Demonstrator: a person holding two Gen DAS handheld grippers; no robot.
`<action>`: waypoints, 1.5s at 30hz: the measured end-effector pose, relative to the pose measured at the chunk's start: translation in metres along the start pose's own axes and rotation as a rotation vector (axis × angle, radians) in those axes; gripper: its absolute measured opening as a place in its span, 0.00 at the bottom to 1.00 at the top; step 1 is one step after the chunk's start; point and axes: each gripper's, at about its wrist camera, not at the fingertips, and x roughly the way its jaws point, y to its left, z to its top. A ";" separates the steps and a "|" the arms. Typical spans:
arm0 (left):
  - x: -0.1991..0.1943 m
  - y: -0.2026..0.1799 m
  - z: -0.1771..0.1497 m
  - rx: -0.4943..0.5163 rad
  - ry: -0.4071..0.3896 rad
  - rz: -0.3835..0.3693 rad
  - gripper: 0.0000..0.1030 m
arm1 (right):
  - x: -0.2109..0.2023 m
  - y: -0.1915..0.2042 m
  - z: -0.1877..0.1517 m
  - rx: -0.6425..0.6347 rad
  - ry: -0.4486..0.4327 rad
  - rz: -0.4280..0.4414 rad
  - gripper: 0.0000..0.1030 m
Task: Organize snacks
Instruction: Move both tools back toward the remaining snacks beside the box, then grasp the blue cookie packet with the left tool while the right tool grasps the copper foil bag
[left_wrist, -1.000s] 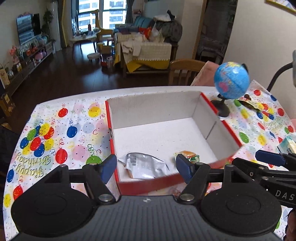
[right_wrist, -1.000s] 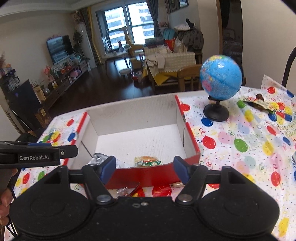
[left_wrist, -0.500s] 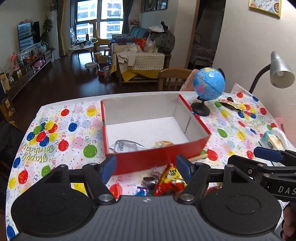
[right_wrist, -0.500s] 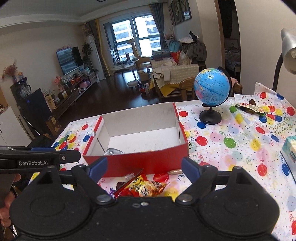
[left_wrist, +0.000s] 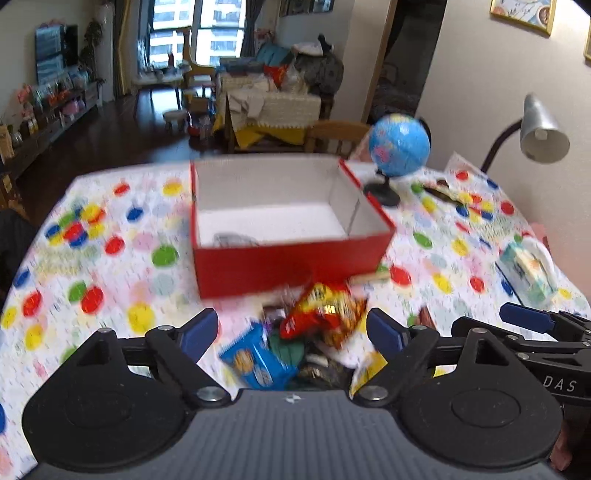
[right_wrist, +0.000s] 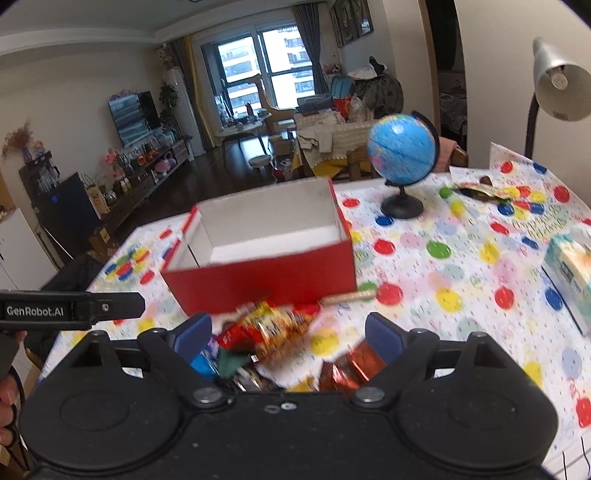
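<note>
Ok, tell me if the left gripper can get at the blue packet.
Probably yes: the left gripper, jaws opening and empty, hangs right over the blue packet, which lies at the pile's near edge, nothing covering it.

"GenRobot.AI" is printed in white on the black body of the left gripper (right_wrist: 70, 310), seen at the left edge of the right wrist view. The letters "DAS" are read on the black body of the right gripper (left_wrist: 546, 373) in the left wrist view. Snack wrappers and tablecloth lettering are too blurred to be read.
</note>
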 end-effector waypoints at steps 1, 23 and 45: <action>0.004 0.001 -0.005 -0.010 0.014 0.003 0.85 | 0.001 -0.002 -0.006 0.003 0.007 -0.006 0.87; 0.106 0.041 -0.031 -0.180 0.227 0.124 0.85 | 0.080 -0.040 -0.049 0.161 0.183 -0.145 0.85; 0.147 0.058 -0.032 -0.274 0.329 0.060 0.33 | 0.118 -0.051 -0.048 0.311 0.223 -0.164 0.47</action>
